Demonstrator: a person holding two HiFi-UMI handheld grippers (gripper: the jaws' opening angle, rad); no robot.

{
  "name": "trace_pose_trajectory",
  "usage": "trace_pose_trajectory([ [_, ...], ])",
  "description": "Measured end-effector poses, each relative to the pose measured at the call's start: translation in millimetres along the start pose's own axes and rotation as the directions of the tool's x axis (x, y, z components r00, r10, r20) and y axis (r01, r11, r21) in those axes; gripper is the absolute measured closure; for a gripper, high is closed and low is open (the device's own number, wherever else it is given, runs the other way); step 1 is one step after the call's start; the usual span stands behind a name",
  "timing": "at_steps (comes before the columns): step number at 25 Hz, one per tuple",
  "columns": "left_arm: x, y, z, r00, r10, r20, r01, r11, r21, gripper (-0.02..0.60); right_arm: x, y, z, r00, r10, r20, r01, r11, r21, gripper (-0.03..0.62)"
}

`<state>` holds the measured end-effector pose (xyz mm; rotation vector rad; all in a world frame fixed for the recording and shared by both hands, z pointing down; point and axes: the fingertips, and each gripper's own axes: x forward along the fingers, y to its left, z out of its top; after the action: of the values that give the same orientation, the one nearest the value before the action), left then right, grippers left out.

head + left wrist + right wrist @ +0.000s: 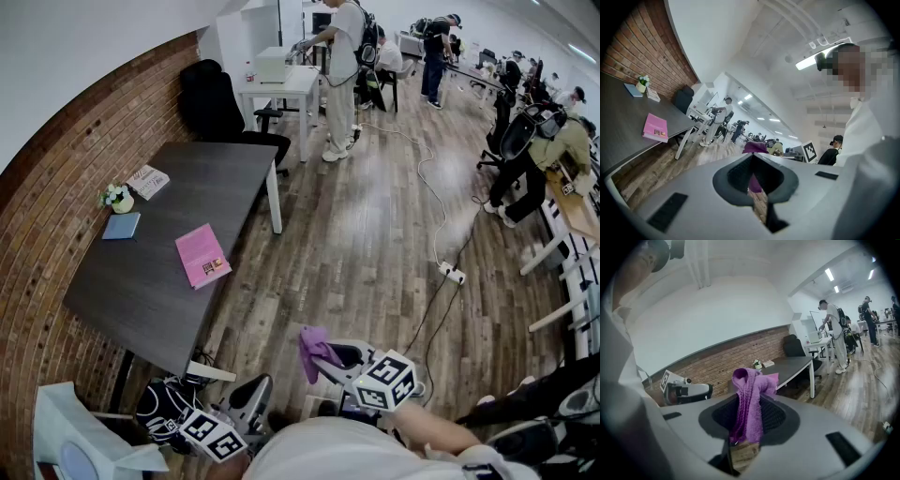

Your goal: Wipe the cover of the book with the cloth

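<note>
Right claw point(747, 427): clamped on the purple cloth point(749, 394). The cloth is pinched between the pads, and its loose folds stand up above the jaws. The claw is held low in front of the person, over the wooden floor point(375, 234) and well apart from the desk point(169, 291).

Left claw point(752, 187): jaws together, nothing gripped between them. It sits beside the right claw, on the side nearer the desk, also clear of the desk edge.

Pink book point(202, 255): lies flat and closed on the dark desk, near the edge that faces the open floor, cover up. Neither claw touches it, and the cloth is not on it.

Other items on the desk, all towards the brick wall point(56, 216): a blue notebook point(122, 225), a small pot of flowers point(117, 197) just beyond it, and a pale booklet point(148, 181) further along. All three are well apart from the pink book.

Beyond the far end of the desk stands a black chair point(220, 103). A power strip point(452, 273) with its white cable lies on the floor. Several people stand or sit in the background of the room.
</note>
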<state>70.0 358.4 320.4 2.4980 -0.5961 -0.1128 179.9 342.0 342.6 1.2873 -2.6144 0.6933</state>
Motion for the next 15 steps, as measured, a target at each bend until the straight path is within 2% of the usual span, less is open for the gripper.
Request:
trace_pose_trajectory([
  [15,17.2,-5.0,-6.2,1.000,0.012,-0.006,-0.012,1.000,0.002,0.574,-8.1,-15.2,-0.8,1.000,0.021,0.001,-0.021,1.000,0.009,0.470],
])
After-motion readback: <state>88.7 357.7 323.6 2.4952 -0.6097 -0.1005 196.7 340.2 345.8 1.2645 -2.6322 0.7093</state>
